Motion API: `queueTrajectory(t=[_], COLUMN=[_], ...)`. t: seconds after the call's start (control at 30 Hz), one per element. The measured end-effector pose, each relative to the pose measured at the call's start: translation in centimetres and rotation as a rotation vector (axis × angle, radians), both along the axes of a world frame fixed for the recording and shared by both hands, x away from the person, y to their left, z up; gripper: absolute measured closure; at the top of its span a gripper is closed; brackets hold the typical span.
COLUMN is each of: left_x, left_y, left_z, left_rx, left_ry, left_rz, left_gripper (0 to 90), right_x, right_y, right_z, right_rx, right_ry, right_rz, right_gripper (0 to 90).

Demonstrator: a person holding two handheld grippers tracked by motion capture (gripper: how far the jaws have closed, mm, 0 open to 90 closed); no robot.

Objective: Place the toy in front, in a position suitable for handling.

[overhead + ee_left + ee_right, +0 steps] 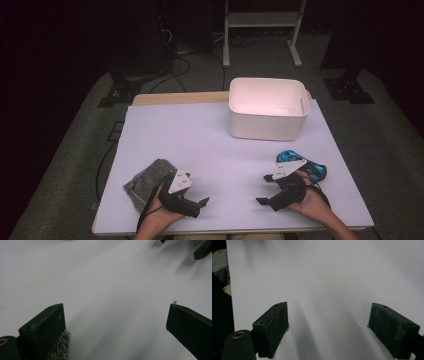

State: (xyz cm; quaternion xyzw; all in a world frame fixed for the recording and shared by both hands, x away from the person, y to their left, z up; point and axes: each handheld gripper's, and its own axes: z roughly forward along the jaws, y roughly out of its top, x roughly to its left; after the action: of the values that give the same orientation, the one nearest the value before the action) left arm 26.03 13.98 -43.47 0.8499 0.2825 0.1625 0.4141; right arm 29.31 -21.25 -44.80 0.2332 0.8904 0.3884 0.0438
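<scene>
My left gripper (196,192) rests low at the front left of the white table (200,145), its jaws pointing right and standing wide open over bare surface (115,307). A grey fuzzy cloth (145,182) lies just behind it, and a tuft of it (61,347) shows beside one jaw. My right gripper (263,190) sits at the front right, pointing left toward the other, open with nothing between its jaws (328,305). A shiny blue object (310,169) lies right behind the right hand.
A white rectangular bin (267,107) stands at the back of the table, right of centre, and looks empty. The table's front edge runs just under both hands. Dark floor, cables and a white frame (262,30) lie beyond the table.
</scene>
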Motion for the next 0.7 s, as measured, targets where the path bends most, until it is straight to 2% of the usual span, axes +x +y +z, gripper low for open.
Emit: queueTrajectory(t=[0.4, 0.7], left_x=[0.0, -0.1], left_y=[-0.1, 0.1], left_z=[0.0, 0.1], left_rx=[0.009, -0.004], left_ry=[-0.002, -0.004], left_rz=[-0.002, 0.007], left_gripper=[1.8, 1.8], right_x=[0.1, 0.5], right_y=[0.0, -0.7], right_z=[0.3, 1.9], right_rx=[-0.008, -0.029], right_ry=[0.0, -0.014], right_rz=[0.005, 0.013], right_gripper=[14.8, 14.0])
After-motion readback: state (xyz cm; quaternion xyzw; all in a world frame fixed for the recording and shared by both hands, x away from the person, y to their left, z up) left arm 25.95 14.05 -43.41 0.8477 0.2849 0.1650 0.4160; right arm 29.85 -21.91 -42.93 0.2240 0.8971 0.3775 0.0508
